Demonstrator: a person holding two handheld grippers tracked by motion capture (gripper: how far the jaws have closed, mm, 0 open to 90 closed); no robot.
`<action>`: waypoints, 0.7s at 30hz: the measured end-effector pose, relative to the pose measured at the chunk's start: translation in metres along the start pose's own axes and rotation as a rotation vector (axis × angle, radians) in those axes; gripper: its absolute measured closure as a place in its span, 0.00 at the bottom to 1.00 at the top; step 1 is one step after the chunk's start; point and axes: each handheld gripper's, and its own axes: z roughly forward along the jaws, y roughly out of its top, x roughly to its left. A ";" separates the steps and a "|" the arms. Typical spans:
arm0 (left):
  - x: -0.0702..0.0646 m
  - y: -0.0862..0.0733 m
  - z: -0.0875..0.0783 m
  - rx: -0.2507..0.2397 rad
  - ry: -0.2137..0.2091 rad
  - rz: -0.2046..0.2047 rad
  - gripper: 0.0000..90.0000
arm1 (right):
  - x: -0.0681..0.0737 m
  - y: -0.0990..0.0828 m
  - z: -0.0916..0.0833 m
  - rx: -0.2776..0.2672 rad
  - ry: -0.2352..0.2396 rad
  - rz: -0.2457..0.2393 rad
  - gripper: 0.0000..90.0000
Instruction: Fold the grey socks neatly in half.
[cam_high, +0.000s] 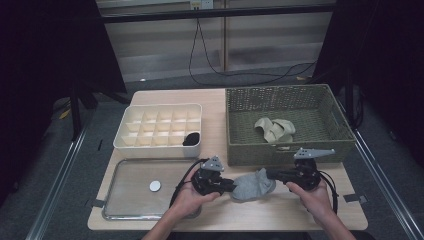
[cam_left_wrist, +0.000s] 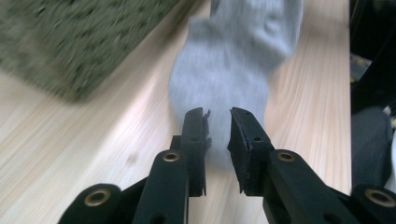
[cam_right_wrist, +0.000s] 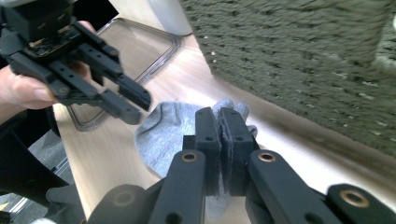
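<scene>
Grey sock (cam_high: 253, 184) lies low in the high view, just below the woven basket (cam_high: 285, 150). My right gripper (cam_right_wrist: 219, 122) pinches its edge; my left gripper (cam_left_wrist: 217, 122) stands slightly parted, gripping nothing.

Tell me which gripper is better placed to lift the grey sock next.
Right. The right gripper has its jaws clamped on the grey sock's edge. The left gripper has a gap between its jaws and no grip on the sock, so it would probably need to close first.
</scene>
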 end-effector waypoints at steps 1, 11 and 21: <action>0.001 -0.004 -0.003 0.001 0.003 -0.005 0.83 | -0.001 0.001 0.001 0.002 -0.003 -0.004 0.97; -0.003 -0.017 0.002 -0.004 0.005 -0.016 0.76 | 0.002 0.009 0.006 0.019 -0.014 -0.031 0.97; -0.007 -0.014 0.011 0.013 -0.002 0.001 0.77 | 0.009 0.012 0.022 0.054 0.022 -0.046 0.96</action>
